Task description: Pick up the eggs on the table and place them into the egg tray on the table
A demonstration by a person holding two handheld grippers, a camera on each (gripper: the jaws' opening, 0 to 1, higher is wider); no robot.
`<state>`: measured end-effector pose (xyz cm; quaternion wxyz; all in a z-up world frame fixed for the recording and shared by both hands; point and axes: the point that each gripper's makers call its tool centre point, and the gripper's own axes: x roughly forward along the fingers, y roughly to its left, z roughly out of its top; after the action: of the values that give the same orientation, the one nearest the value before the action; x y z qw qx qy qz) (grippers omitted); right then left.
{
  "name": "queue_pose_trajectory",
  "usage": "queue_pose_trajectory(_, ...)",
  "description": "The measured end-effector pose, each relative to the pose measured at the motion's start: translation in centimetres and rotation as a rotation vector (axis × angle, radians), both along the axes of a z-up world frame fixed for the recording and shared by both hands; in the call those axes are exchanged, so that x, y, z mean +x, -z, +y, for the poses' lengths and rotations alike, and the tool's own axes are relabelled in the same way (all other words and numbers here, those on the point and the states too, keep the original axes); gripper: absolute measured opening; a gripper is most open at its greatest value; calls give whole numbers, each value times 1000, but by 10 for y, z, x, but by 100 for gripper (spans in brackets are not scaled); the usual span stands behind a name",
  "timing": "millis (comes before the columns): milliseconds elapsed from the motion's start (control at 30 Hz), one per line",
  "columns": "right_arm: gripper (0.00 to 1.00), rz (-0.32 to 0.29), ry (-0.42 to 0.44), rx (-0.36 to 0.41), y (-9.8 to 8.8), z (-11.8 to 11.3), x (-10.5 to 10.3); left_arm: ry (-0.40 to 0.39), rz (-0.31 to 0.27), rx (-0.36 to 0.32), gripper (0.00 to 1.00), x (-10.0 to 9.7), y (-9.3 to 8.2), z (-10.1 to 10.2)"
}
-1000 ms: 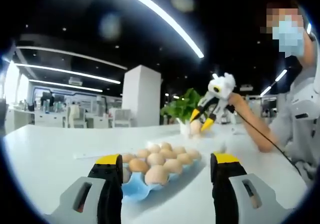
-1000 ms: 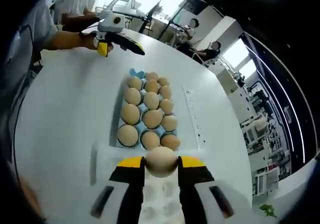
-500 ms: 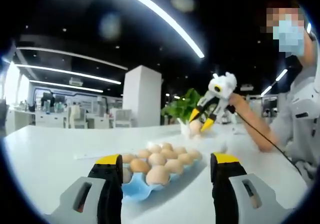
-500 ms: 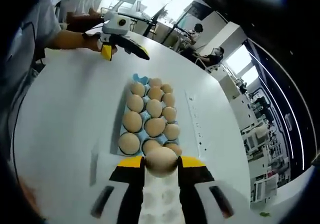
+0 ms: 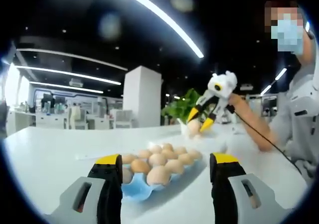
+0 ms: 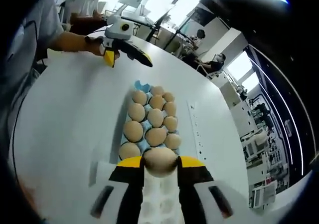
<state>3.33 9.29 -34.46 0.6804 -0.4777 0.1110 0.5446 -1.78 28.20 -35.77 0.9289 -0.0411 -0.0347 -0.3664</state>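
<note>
While the right gripper (image 6: 160, 162) clamps an egg (image 6: 159, 161) between its yellow-tipped jaws, the blue egg tray (image 6: 141, 87) lies just beyond and below it on the white table (image 6: 65, 114), its cups full of brown eggs. A white strip (image 6: 195, 126) lies beside the tray's right edge. Farther off, the left gripper (image 6: 127, 57) hangs above the table past the tray's far end, jaws spread and holding nothing.

From the left gripper view, its own jaws stand wide apart, framing the near end of the tray (image 5: 134, 190). Across the table, the right gripper (image 5: 200, 120) points down with the egg (image 5: 193, 127) at its tips, a green plant (image 5: 182, 107) behind it.
</note>
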Motion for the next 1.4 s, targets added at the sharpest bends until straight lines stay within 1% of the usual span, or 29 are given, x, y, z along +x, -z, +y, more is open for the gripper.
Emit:
queue_pose_trajectory(167,27,-15,-25,9,-1,10,-1,-10,-5,-1,72,0,-1,3)
queue_pose_trajectory(300,27,-6,-65,27,-3,23,-11,-15,-7,10,72,1,0,4)
queue_pose_trajectory(400,27,-14,-77,44,-6,30,-13,-17,-8,16,72,1,1,4)
queue_pose_trajectory(600,27,-17,-87,51,-7,33,-14,-18,-10,18,72,1,1,4)
queue_pose_trajectory(700,27,-24,-107,82,-10,43,-15,-25,-16,21,72,1,0,5)
queue_pose_trajectory(833,27,-22,-130,106,-11,52,-17,-42,-23,17,72,2,-1,10)
queue_pose_trajectory(1000,28,-28,-135,114,-11,55,-17,-46,-26,21,72,2,-2,11)
queue_pose_trajectory(1033,28,-46,-147,143,-17,62,-17,-47,-27,22,72,3,-1,11)
queue_pose_trajectory(1067,28,-47,-152,152,-18,64,-17,-47,-26,24,72,3,-1,11)
queue_pose_trajectory(1400,28,-64,-153,217,-27,76,-15,-48,-26,23,72,4,0,11)
